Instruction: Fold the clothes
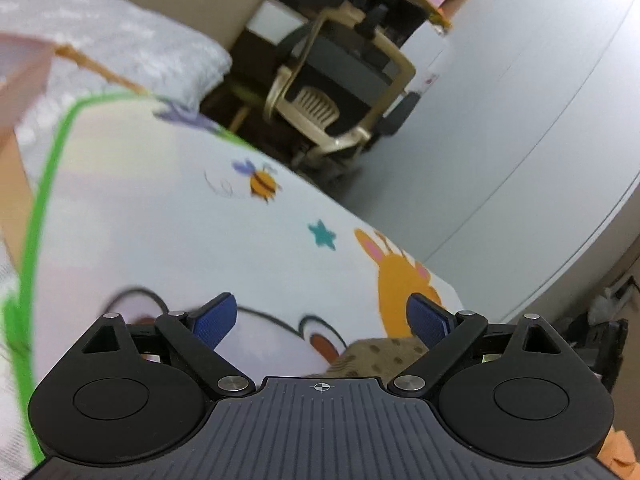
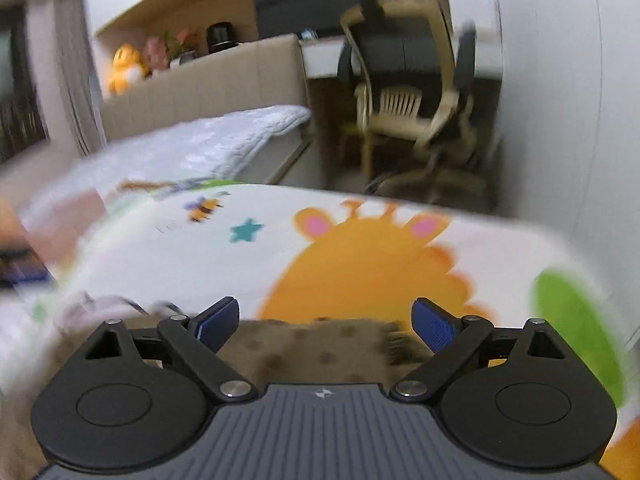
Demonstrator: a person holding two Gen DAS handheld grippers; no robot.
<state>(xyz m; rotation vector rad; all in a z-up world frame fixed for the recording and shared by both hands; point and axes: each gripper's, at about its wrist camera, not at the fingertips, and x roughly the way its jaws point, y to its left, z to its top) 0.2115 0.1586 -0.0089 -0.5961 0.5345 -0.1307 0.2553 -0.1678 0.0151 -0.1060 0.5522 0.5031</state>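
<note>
A tan garment with dark dots (image 2: 320, 348) lies on a white cartoon-printed sheet (image 2: 248, 264). In the right wrist view it sits low between the blue pads of my right gripper (image 2: 325, 322), which is open and holds nothing. In the left wrist view only a corner of the same dotted garment (image 1: 380, 354) shows, just under my left gripper (image 1: 322, 320), whose blue pads also stand wide open over the printed sheet (image 1: 180, 220). The right wrist view is blurred by motion.
Behind the sheet lies a white quilted bed cover (image 2: 208, 144) and a beige headboard (image 2: 200, 84). A beige office chair (image 1: 340, 92) stands on the floor past the bed edge, next to white wardrobe doors (image 1: 520, 100). A pink item (image 1: 20, 64) shows at far left.
</note>
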